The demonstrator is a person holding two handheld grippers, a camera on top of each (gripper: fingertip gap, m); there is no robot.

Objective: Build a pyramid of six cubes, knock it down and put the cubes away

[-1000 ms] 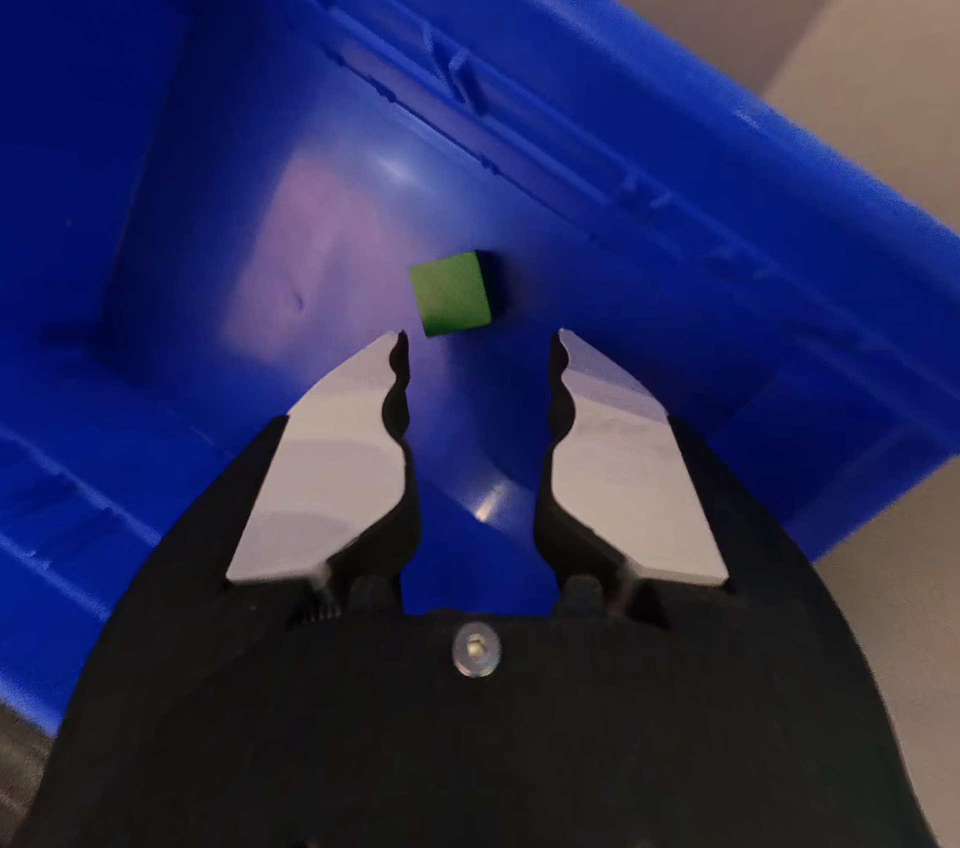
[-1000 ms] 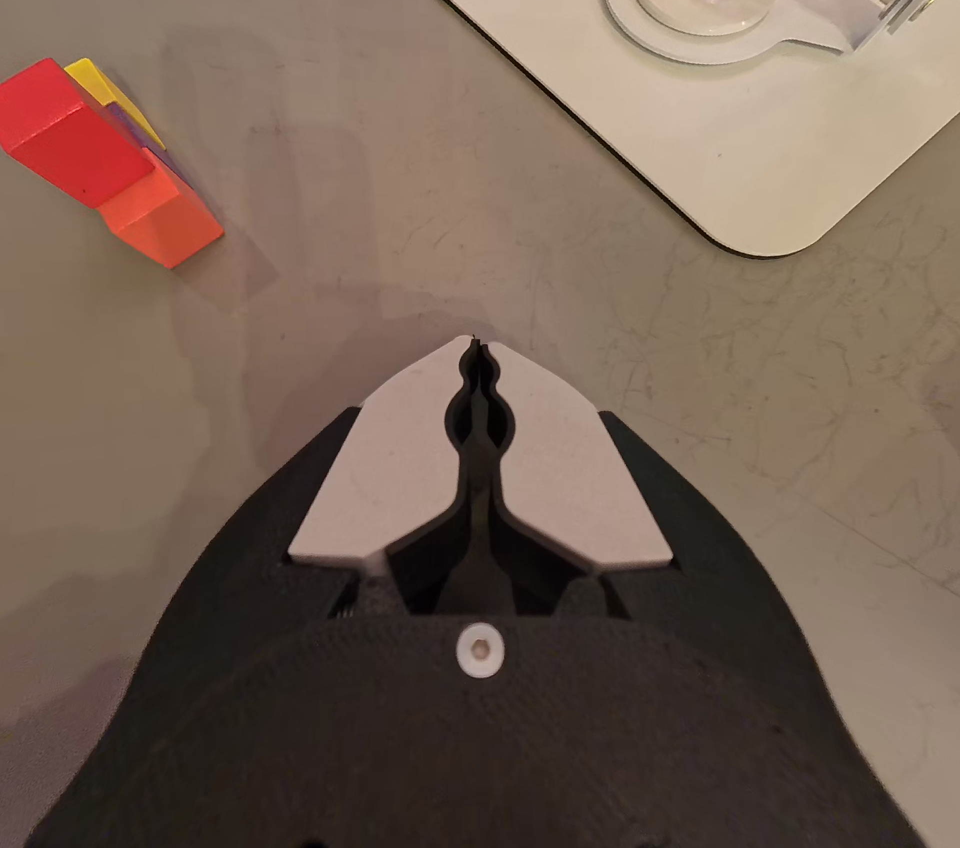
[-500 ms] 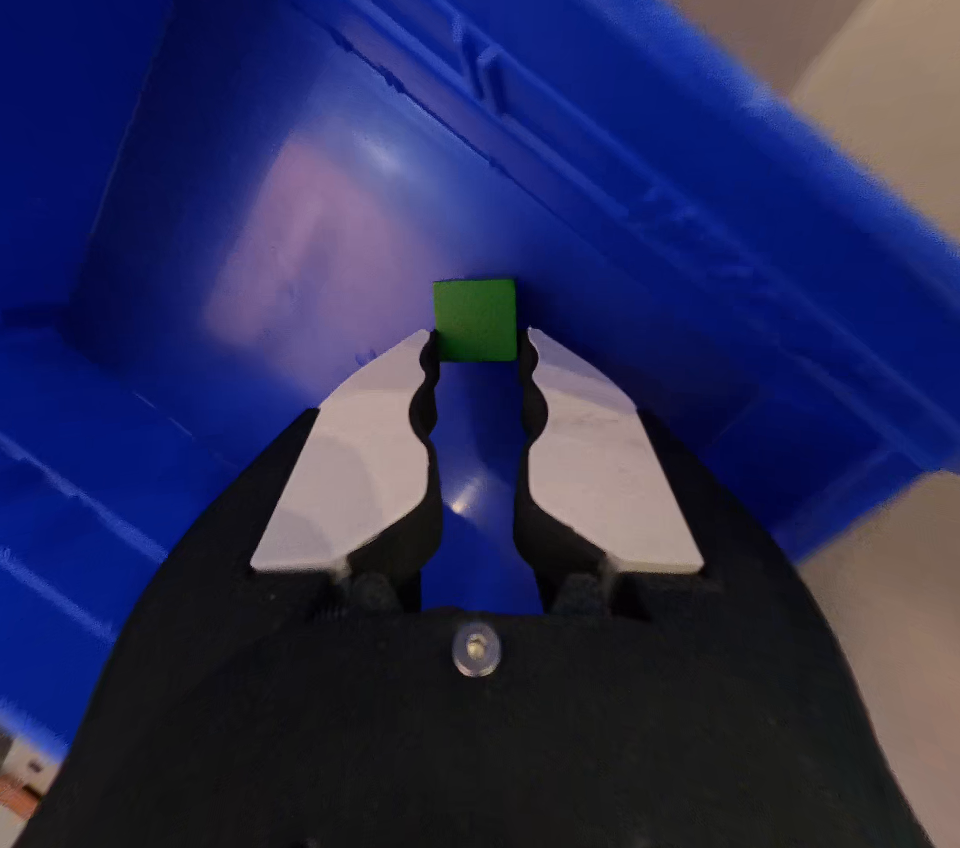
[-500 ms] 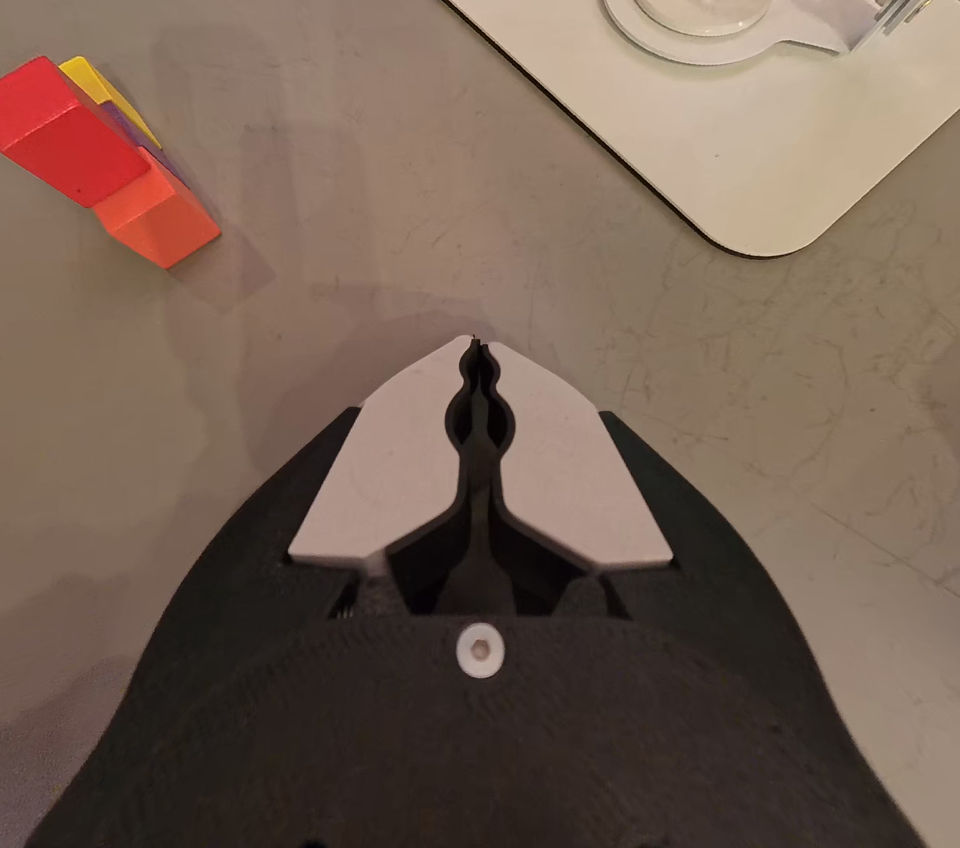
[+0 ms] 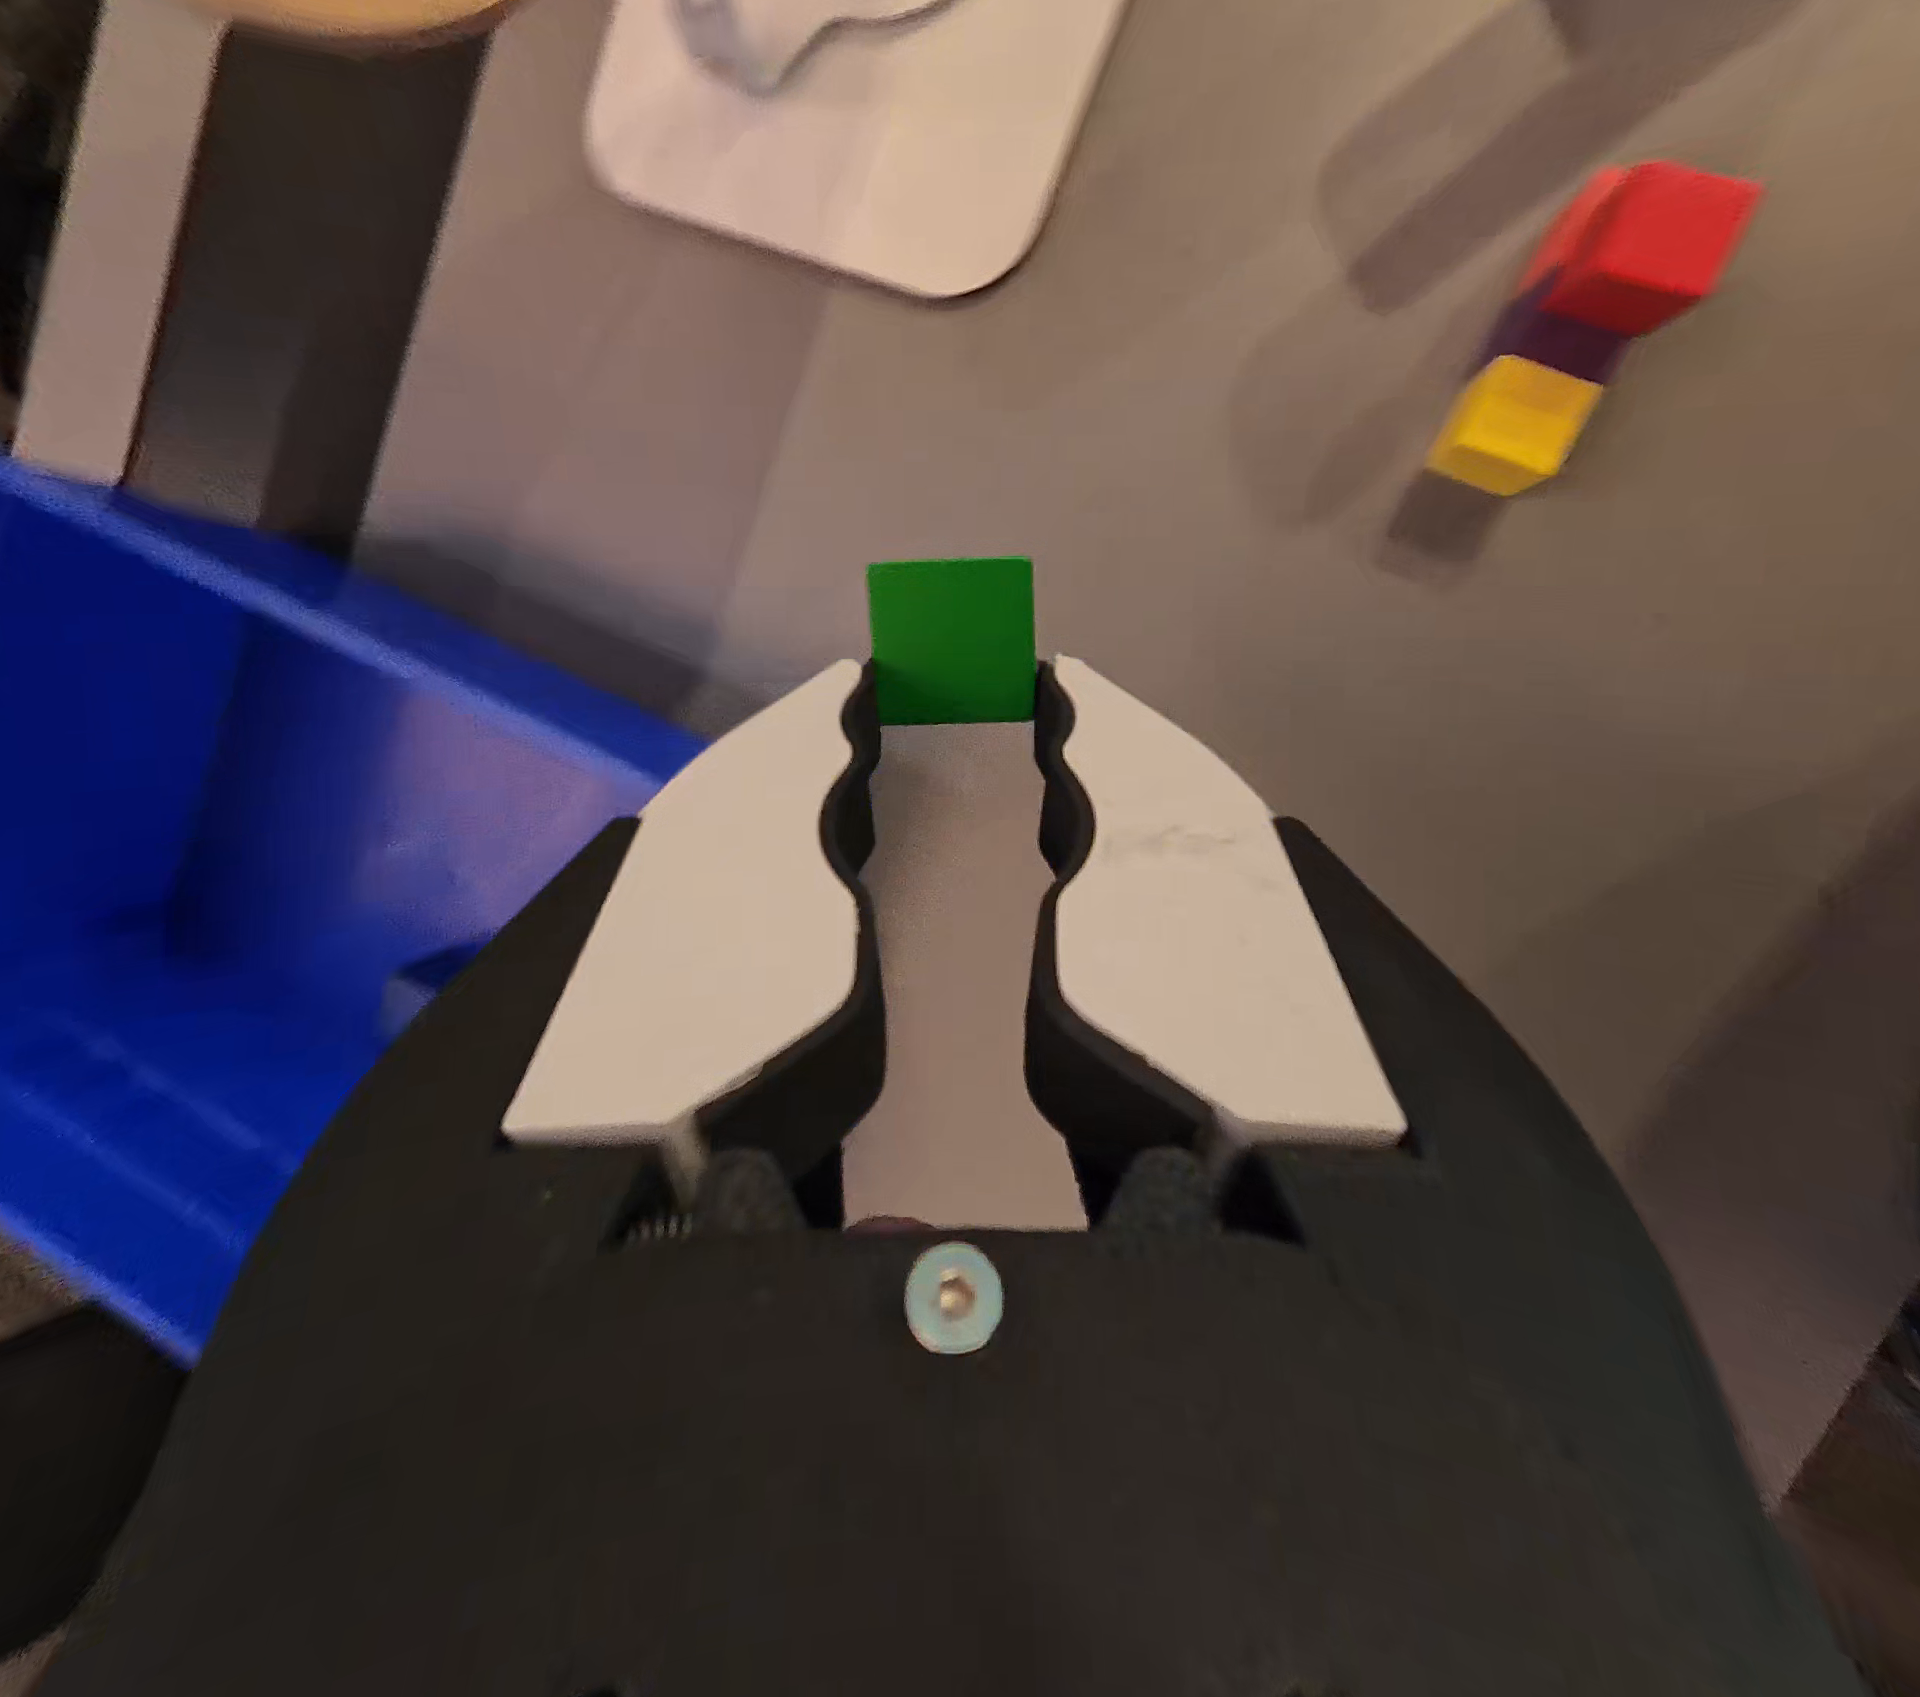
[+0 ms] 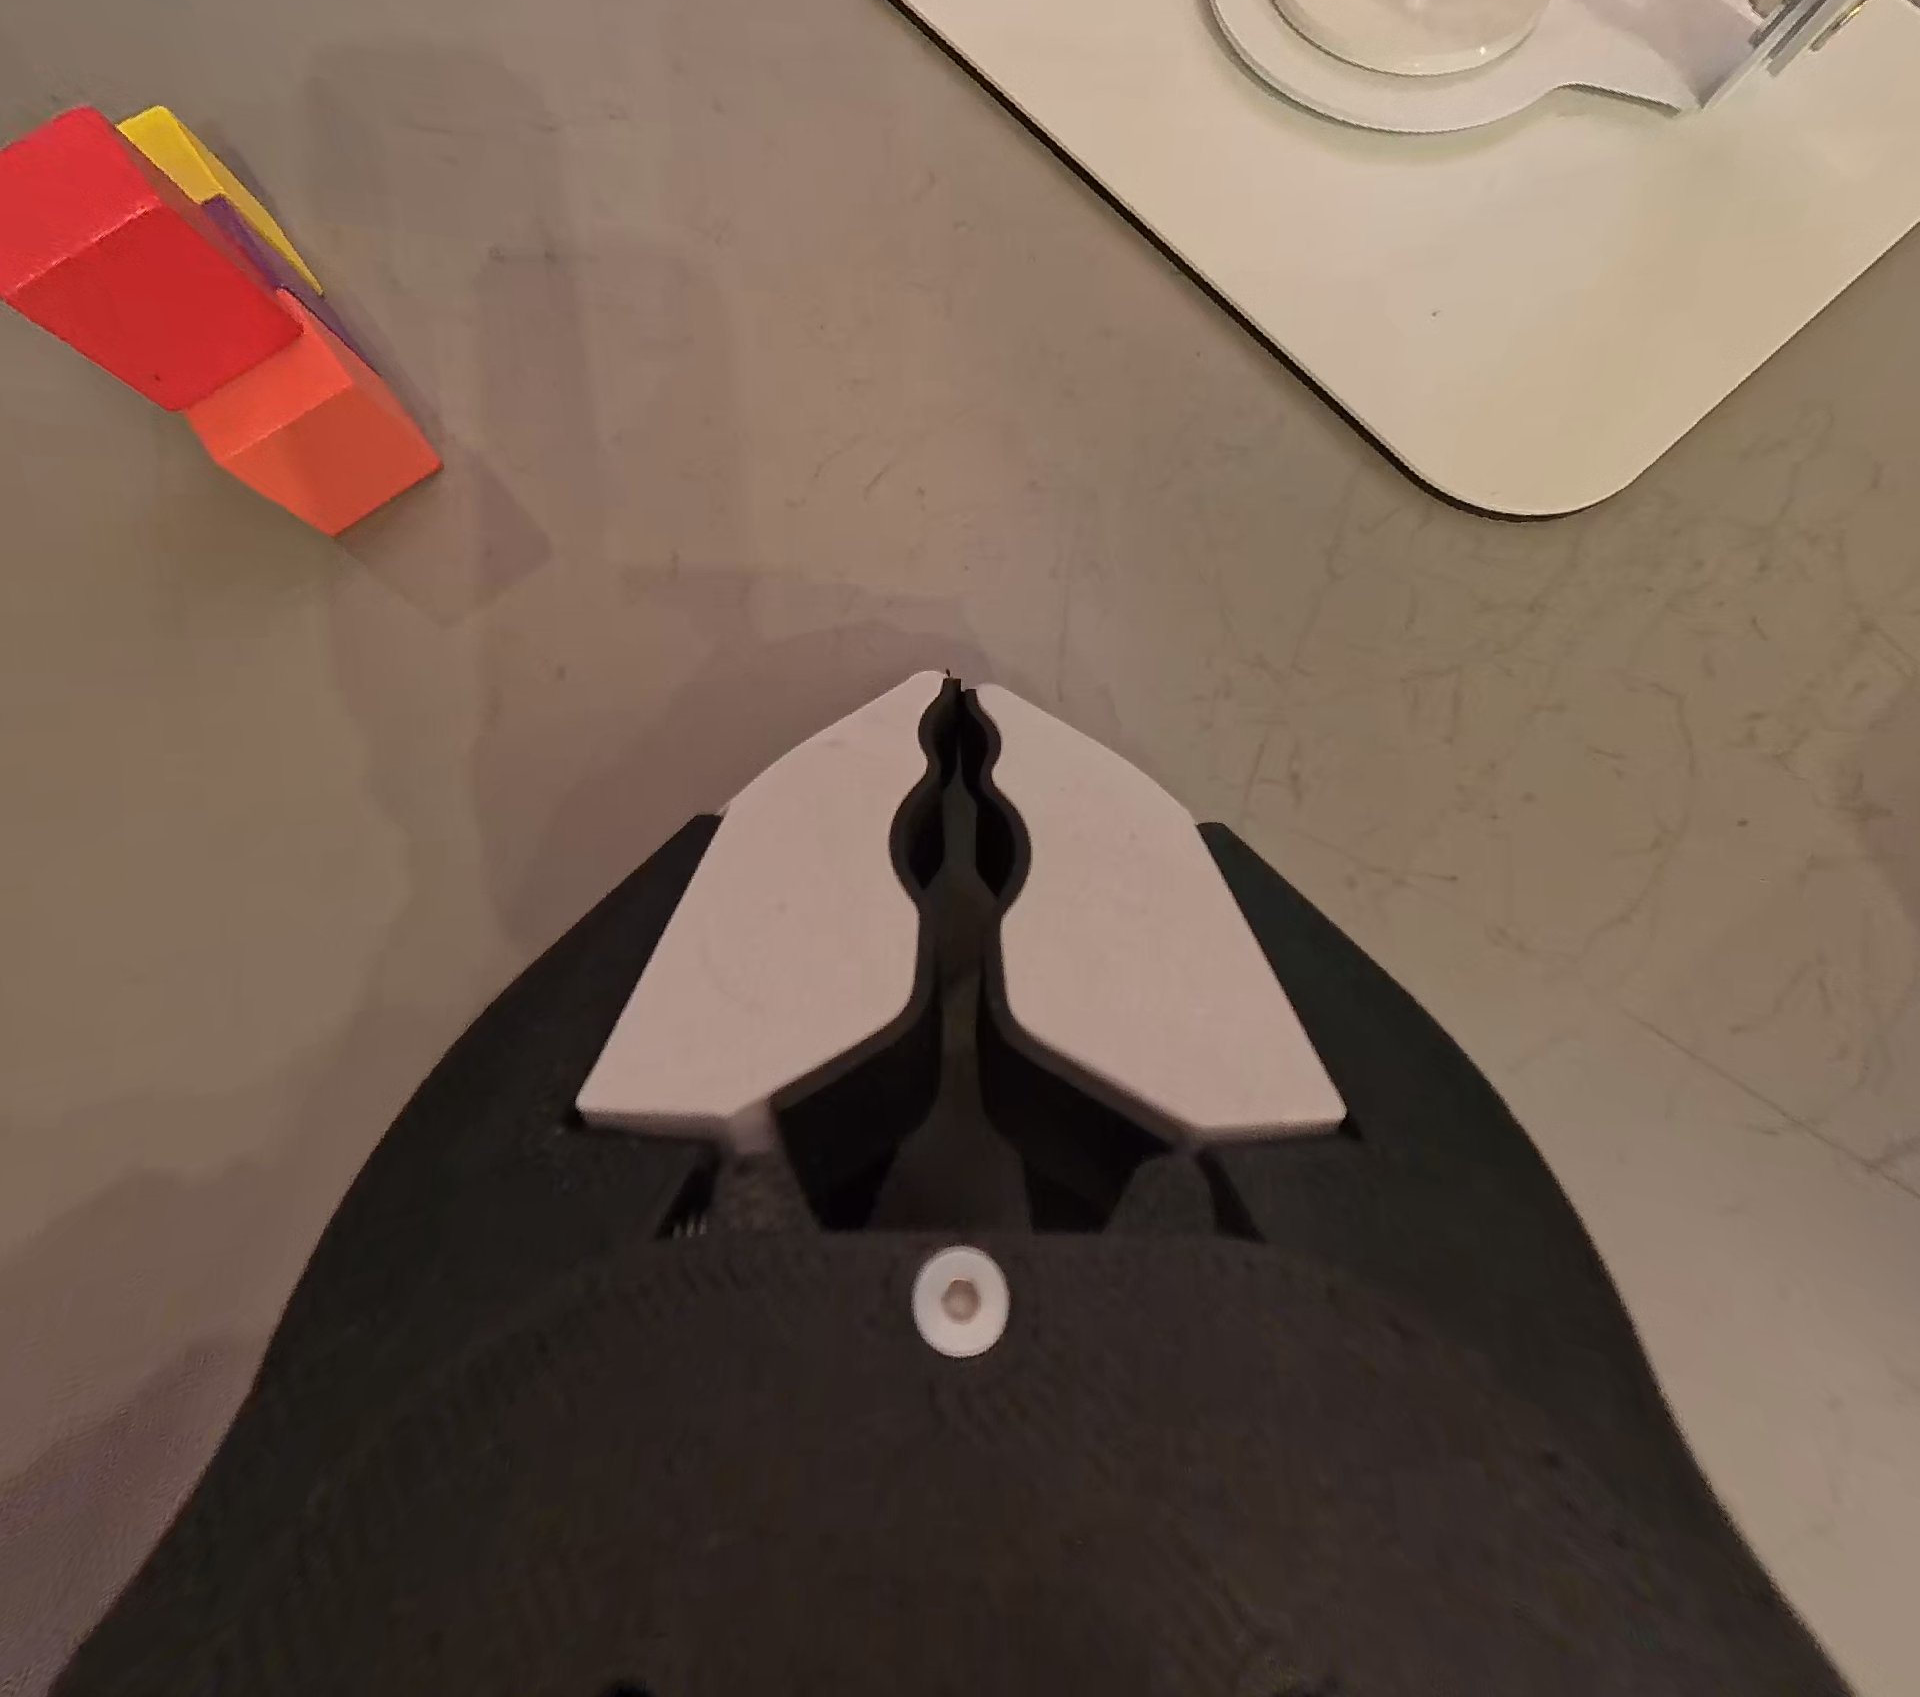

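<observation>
Left gripper [image 5: 951,691] is pinching green cube [image 5: 951,637] above table [image 5: 1143,504], beside blue bin [image 5: 208,816]; right gripper [image 6: 956,689] is hovering closed, bare; red [image 6: 114,265], orange [image 6: 312,442], yellow [image 6: 197,177], seemingly purple [image 6: 249,245] cubes are clustering nearby

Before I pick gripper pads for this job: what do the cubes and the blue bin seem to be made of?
The green cube, held between the left gripper's fingers, and the red cube and orange cube on the table look like painted wood: flat matte colour, crisp edges, though solid plastic is possible. The blue bin looks like moulded plastic: glossy sheen, ribbed walls.
</observation>
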